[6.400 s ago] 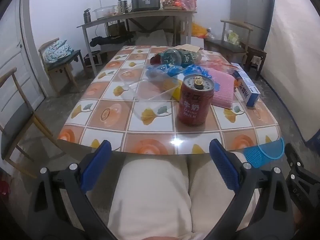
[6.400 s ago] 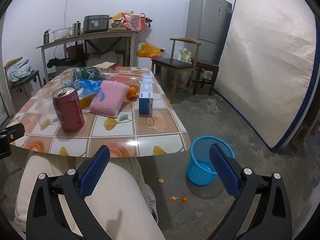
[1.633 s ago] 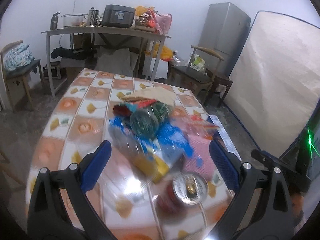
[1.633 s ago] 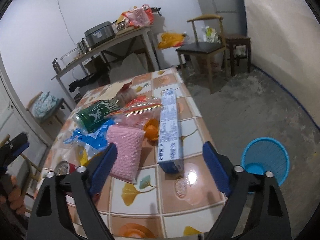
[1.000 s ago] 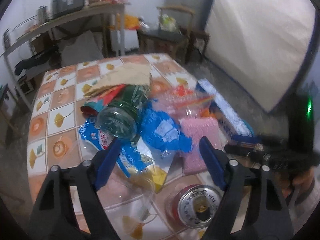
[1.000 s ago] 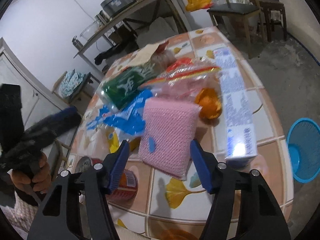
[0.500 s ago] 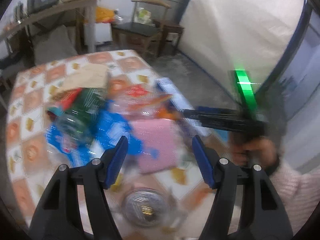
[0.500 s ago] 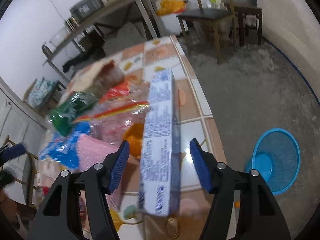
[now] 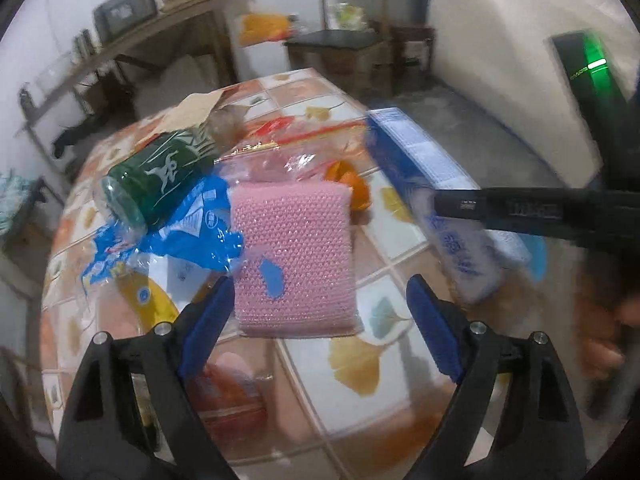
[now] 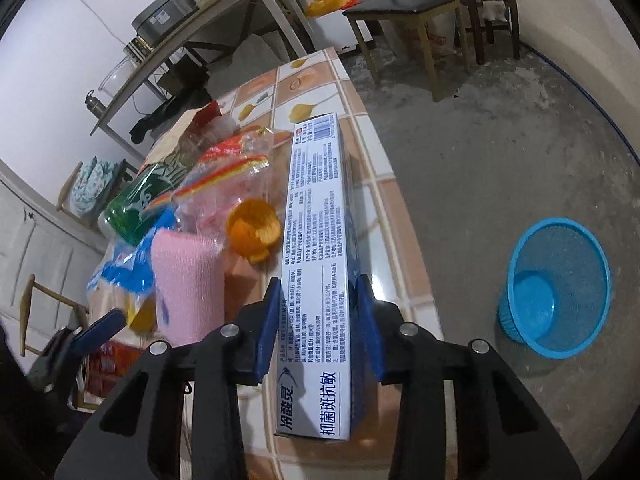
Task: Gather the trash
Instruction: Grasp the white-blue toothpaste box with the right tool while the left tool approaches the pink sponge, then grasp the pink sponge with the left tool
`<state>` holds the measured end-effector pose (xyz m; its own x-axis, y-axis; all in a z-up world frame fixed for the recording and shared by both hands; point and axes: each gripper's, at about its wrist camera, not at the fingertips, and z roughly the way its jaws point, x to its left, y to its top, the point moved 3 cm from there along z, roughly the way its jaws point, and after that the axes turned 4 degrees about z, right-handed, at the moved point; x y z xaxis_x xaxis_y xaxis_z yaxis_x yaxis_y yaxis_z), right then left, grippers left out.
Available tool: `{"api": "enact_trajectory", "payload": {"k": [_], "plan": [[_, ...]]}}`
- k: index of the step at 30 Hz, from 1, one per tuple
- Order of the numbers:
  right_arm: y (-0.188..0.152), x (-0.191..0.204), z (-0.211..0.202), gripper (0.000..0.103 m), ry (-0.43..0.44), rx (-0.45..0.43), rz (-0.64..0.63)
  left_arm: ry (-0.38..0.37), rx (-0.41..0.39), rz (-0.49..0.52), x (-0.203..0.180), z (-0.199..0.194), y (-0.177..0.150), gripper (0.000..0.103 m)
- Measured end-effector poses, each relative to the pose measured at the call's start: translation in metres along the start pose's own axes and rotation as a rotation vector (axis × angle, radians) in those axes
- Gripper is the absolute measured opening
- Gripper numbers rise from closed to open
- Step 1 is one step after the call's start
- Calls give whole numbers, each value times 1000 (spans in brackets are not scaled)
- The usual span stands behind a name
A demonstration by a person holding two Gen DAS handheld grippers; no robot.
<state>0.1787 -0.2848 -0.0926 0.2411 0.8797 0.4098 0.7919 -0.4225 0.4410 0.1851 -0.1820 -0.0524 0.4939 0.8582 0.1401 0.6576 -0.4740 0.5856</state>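
A long blue-and-white toothpaste box [image 10: 316,240] lies along the right edge of the tiled table [image 10: 304,80]. My right gripper [image 10: 319,320] is closing on it, and both pads sit against its long sides near the front end. In the left wrist view the same box [image 9: 440,184] shows, with the right gripper's arm across it. My left gripper [image 9: 320,320] is opening above the near end of a pink sponge pack [image 9: 292,256], and its pads touch nothing. A green bottle [image 9: 160,176], a blue wrapper [image 9: 180,232] and an orange peel [image 9: 344,184] lie beyond.
A blue mesh basket [image 10: 556,292] stands on the concrete floor to the right of the table. A red can [image 9: 224,396] is below my left finger. A clear snack bag [image 10: 232,184] lies by the box. A chair [image 10: 400,4] and a cluttered side table stand behind.
My right gripper has come down over the toothpaste box and narrowed around it. My left gripper has swung from the bottle and can across to the pink pack and widened.
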Motion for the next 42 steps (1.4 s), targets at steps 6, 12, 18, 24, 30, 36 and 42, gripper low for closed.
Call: {"api": "enact_trajectory", "payload": {"k": [6,12,18,24,30,36,42], "plan": [[-7,-20,-13,36,33,8,21,131,-14,15,-13,15,6,84],[-10,-22,-13,36,58,9,17,168,19,-7,-2,29,22,85],[-11,-17,-9,36,67,9,-1,106,121,-92,21,58,33,85],[-11,-20,-9,36,82,6,16,-7,214,-177,27,85,29,85],[-12,-23,-10,36,94,5,22,-61,197,-157,24,77,27,79],[-12,-26,-11,36,111,3,34,-125,126,-191,27,44,36,77],[-13,-26,-12,36,120,-1,41,-209,8,-218,40,3,49,77]]}}
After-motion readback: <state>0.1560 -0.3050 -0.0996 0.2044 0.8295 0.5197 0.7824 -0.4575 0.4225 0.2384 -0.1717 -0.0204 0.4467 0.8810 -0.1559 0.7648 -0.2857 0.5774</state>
